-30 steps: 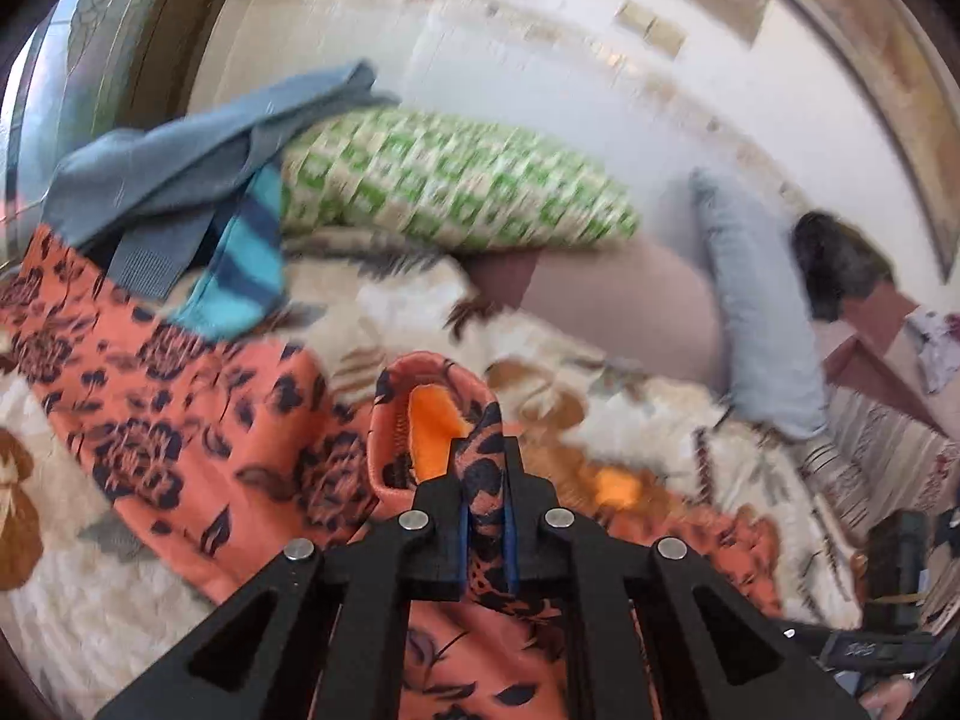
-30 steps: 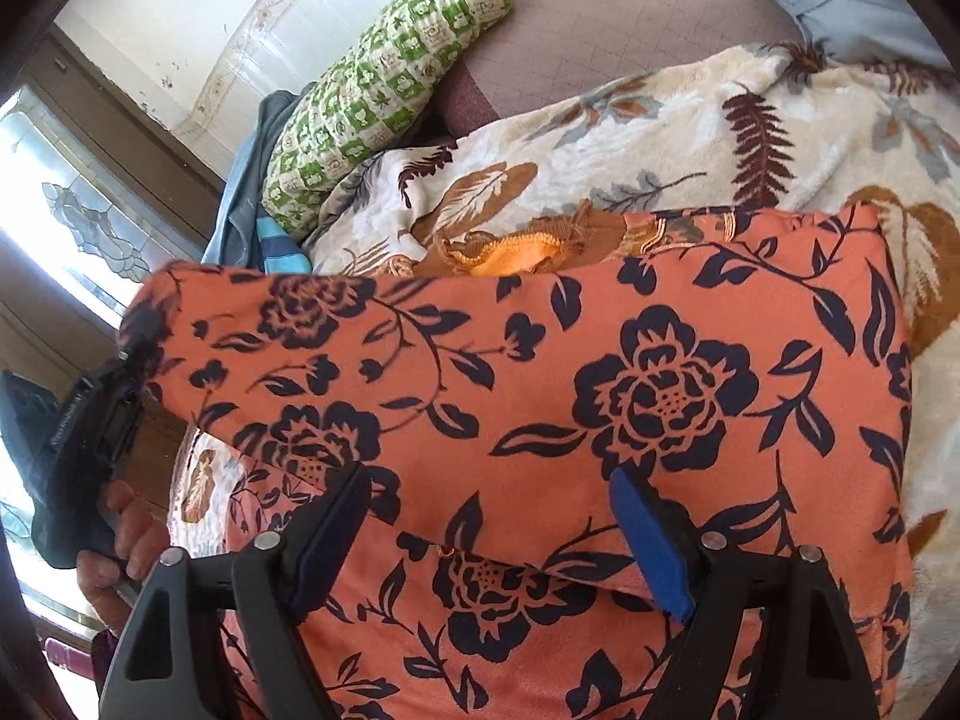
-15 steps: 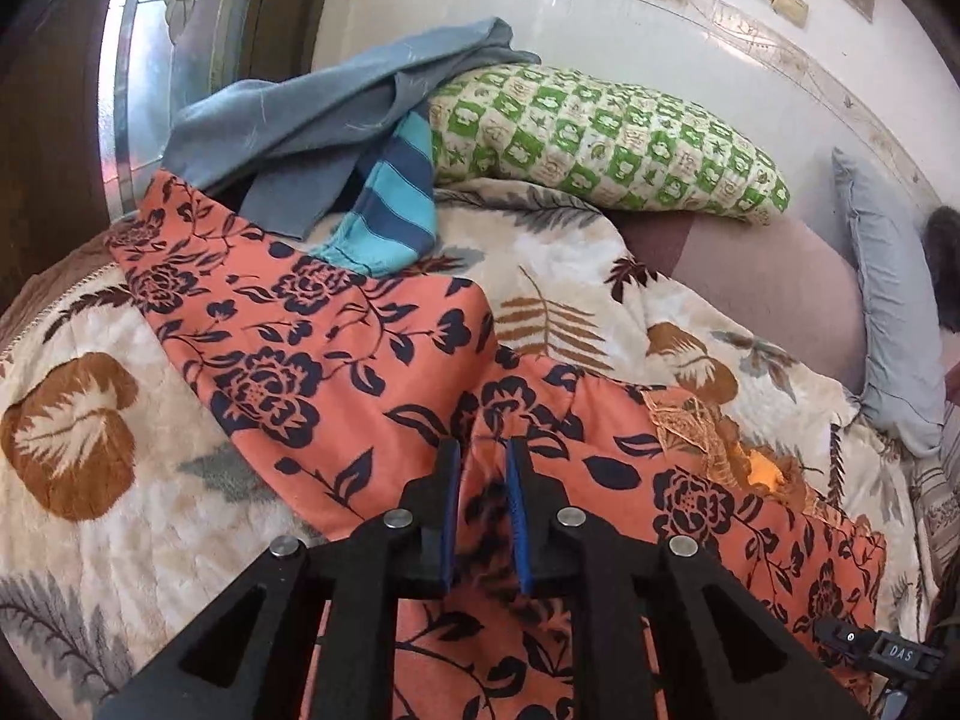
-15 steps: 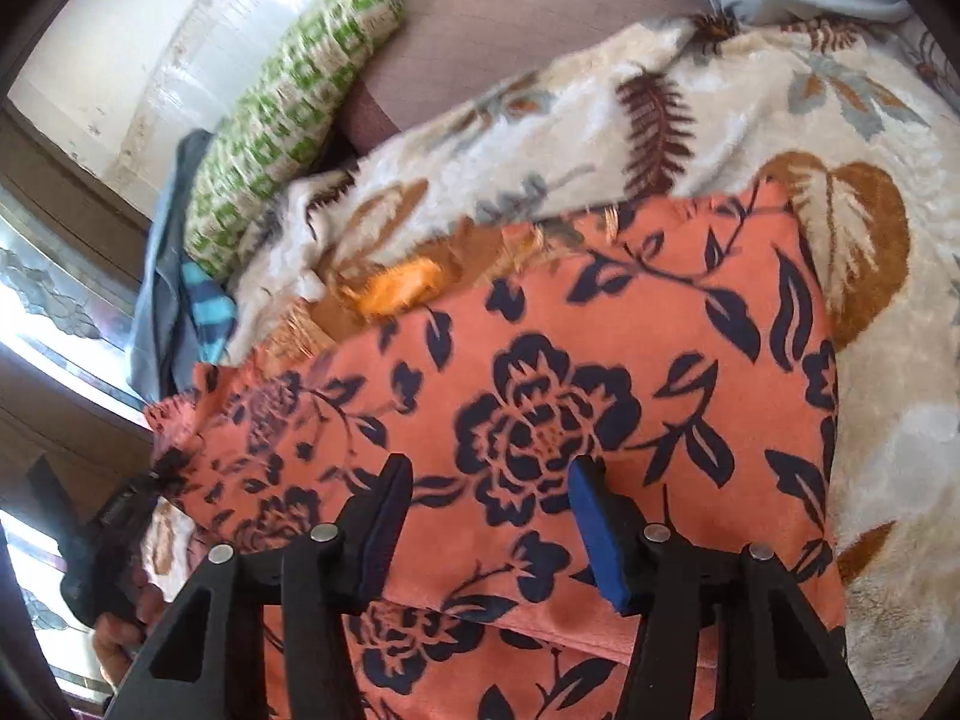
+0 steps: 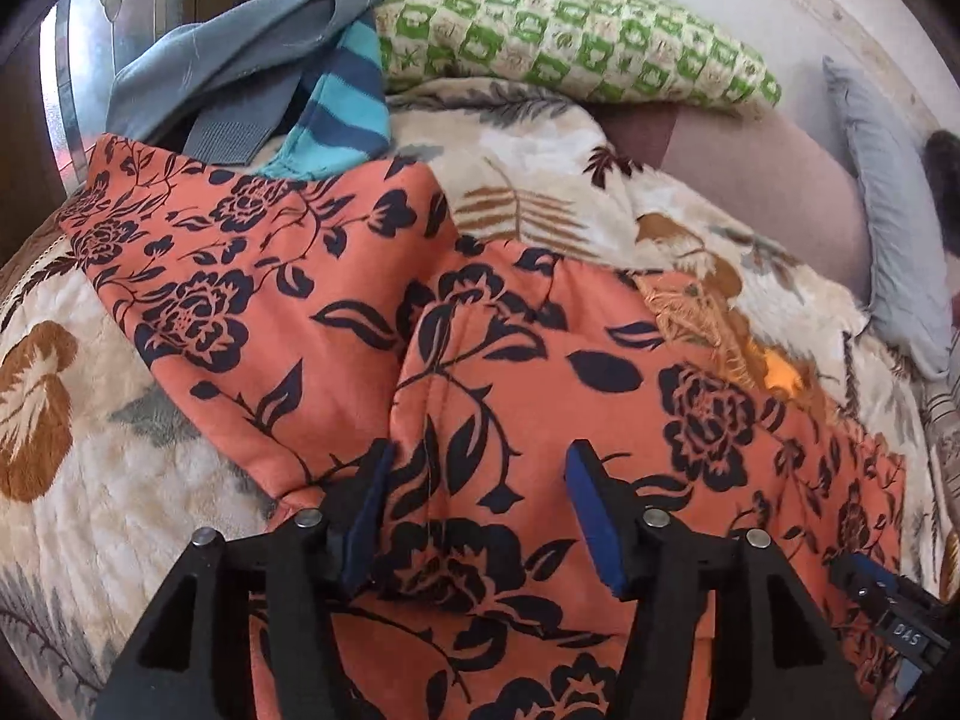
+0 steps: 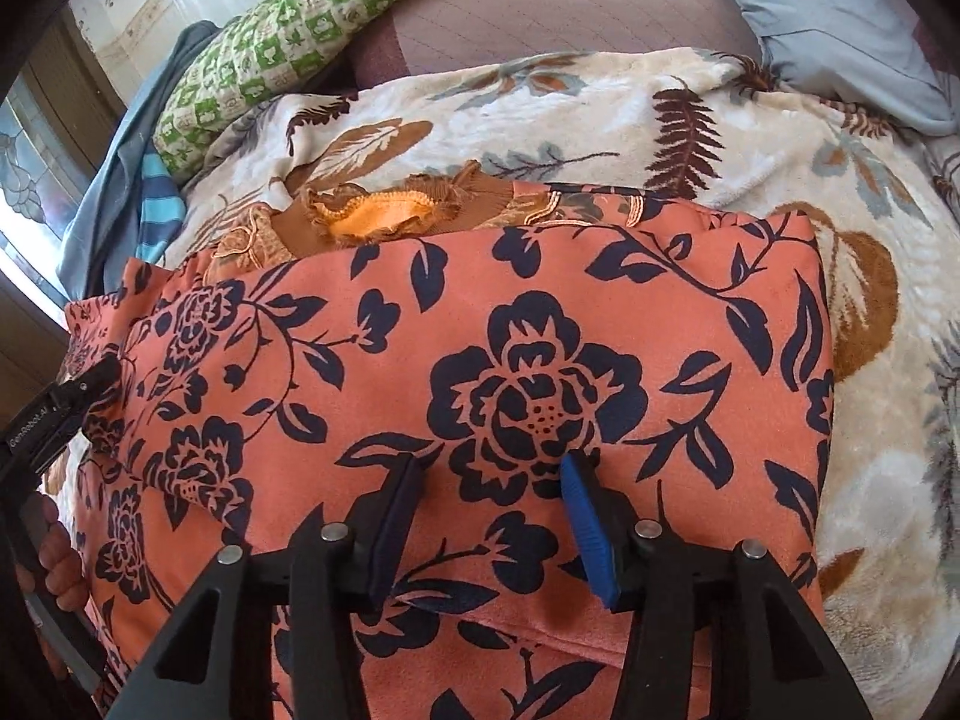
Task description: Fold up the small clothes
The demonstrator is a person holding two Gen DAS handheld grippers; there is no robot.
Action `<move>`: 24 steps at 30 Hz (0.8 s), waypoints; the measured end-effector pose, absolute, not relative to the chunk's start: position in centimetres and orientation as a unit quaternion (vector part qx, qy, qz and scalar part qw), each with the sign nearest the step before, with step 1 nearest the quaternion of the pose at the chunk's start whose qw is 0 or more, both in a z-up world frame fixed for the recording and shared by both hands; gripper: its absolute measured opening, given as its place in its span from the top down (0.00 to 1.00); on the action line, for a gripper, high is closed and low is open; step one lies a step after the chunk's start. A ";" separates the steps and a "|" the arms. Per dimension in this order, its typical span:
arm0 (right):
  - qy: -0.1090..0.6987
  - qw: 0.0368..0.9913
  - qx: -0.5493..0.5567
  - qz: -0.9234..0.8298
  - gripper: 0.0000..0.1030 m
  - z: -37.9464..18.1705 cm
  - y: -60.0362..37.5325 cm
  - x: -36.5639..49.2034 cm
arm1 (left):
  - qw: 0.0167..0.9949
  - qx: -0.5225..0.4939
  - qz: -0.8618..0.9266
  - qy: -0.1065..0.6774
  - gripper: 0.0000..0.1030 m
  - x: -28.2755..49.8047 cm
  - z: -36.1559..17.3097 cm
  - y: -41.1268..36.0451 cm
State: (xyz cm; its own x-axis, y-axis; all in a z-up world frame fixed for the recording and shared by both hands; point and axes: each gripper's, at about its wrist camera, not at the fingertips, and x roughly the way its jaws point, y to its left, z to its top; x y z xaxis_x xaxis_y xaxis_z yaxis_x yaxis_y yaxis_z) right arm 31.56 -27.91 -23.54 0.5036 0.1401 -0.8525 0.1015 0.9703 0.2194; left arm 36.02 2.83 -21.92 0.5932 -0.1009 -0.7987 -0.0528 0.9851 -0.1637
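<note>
Orange garment with dark navy flower print (image 5: 480, 372) lies folded over on cream leaf-patterned fleece blanket (image 5: 120, 480), its far edge just short of green-and-white checked pillow (image 5: 570, 42).

Left gripper (image 5: 474, 516): a second ago pinched raised fold of garment; now jaws opening, pads clear of cloth, fold dropped flat.

Right gripper (image 6: 489, 531): jaws opening slightly, spread over garment, nothing pinched.

Judgement: this fold laid; next, regrip for another fold or smooth.
</note>
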 end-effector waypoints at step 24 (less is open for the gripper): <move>0.482 0.874 0.067 0.003 0.17 -24.0 -25.2 31.5 | 0.826 -0.366 0.127 0.409 0.31 35.4 -16.9 34.3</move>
State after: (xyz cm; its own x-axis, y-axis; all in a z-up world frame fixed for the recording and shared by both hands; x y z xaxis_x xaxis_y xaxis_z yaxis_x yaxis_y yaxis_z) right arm 31.53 -25.24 -23.96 0.5362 0.0704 -0.8412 0.0584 0.9910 0.1202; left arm 35.36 34.28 -16.90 0.6326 -0.0904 -0.7692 -0.5086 0.7005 -0.5006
